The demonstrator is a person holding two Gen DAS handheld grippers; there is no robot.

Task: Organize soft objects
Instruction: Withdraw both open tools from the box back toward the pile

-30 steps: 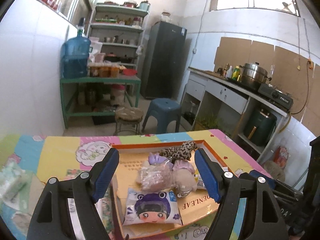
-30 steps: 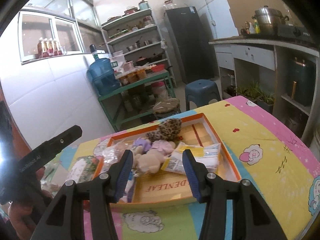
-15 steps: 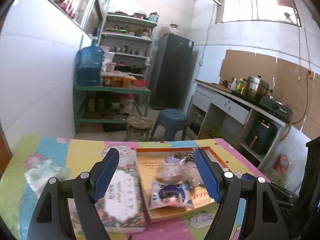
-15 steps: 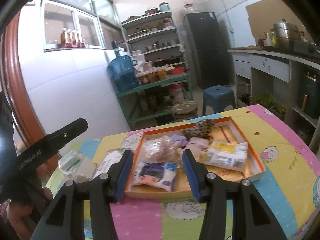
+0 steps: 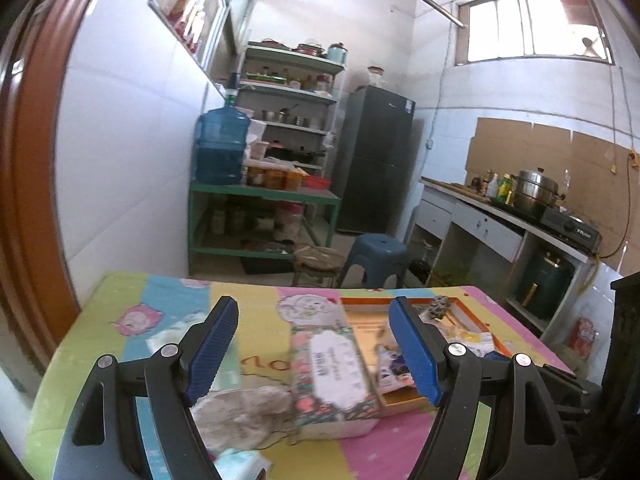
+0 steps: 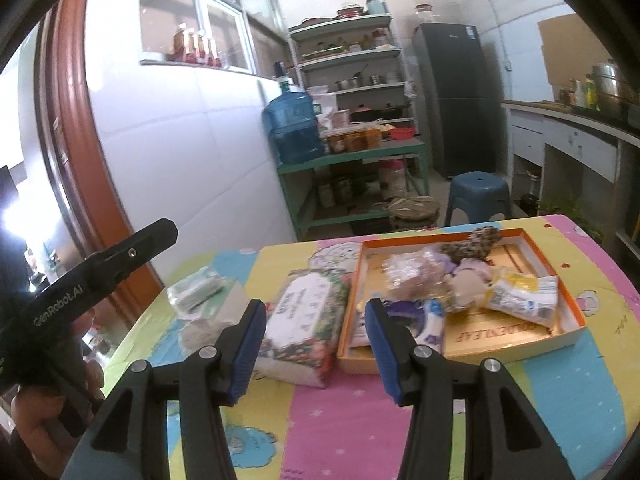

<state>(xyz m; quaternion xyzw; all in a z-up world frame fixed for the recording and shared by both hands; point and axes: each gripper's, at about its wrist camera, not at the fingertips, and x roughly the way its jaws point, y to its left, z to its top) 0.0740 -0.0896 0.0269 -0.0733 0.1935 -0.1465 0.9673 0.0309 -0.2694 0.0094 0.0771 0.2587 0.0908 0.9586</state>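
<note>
An orange-rimmed cardboard tray (image 6: 576,312) on the table holds a leopard-print plush (image 6: 472,244), a beige plush (image 6: 468,284), a clear bag (image 6: 408,276), a yellow-white packet (image 6: 524,298) and a purple cartoon packet (image 6: 424,320). A floral tissue pack (image 6: 304,316) lies just left of the tray. My right gripper (image 6: 316,344) hangs open above the table's near side, empty, in line with the pack. My left gripper (image 5: 314,348) is open and empty too, over the tissue pack (image 5: 336,376) and a crumpled white bag (image 5: 240,412). The tray (image 5: 400,300) lies to its right.
A green-white pack (image 6: 196,292) and a clear bag (image 6: 200,328) lie at the table's left. A hand (image 6: 40,420) holds the left gripper's black body (image 6: 104,272). Beyond the table stand a blue stool (image 6: 478,196), a green shelf (image 6: 352,160) and a counter (image 5: 500,224).
Both grippers have drawn back and to the left, away from the tray. The tissue pack and the bags at the left have come into view. Both stay open.
</note>
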